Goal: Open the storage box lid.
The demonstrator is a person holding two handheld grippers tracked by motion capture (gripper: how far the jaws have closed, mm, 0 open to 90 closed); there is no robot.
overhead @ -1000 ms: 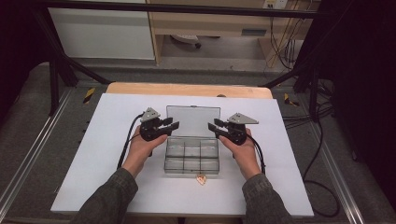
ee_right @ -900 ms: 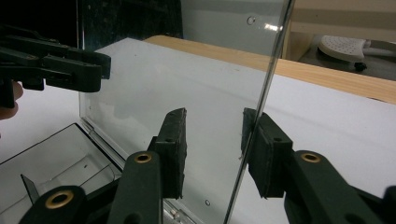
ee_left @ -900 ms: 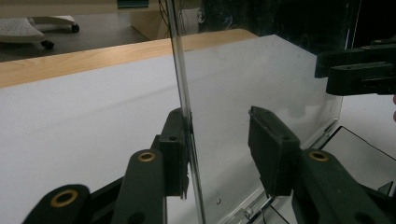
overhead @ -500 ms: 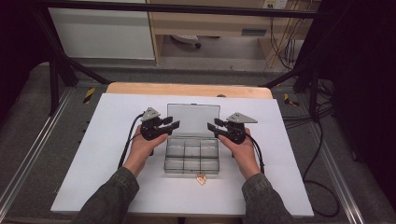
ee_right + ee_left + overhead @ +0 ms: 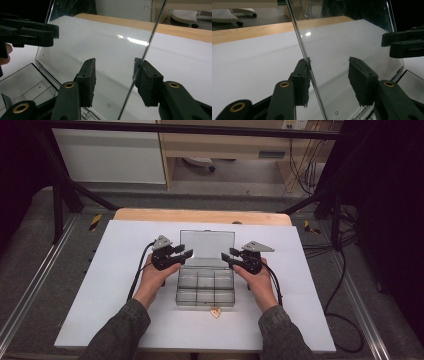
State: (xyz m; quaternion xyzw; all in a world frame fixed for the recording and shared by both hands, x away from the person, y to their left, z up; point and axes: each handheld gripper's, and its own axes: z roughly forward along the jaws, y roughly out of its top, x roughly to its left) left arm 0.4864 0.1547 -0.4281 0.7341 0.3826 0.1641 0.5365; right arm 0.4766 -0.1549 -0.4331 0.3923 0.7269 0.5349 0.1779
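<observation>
Both grippers have just been opening their jaws, and the clear lid (image 5: 207, 244) of the compartment box (image 5: 205, 287) is standing raised where a second ago it was being pinched at each side edge. On the left, the left gripper (image 5: 184, 254) is hovering at the lid's left edge; in the left gripper view its jaws are standing spread, with the edge of the lid (image 5: 305, 53) running between them and lying against one pad while the other pad is standing well apart from it. At the middle of the white table (image 5: 115, 270), the box is sitting open with its divided tray toward the person, and a small orange piece (image 5: 215, 312) is lying just in front of it. On the right, the right gripper (image 5: 227, 255) is mirroring this: spread jaws, the lid's right edge (image 5: 147, 52) against one pad, nothing clamped. Judging from this, the lid is being let go to stand by itself, so the opening step is looking nearly finished; the risk is the lid tipping shut as the pads are pulling away.
</observation>
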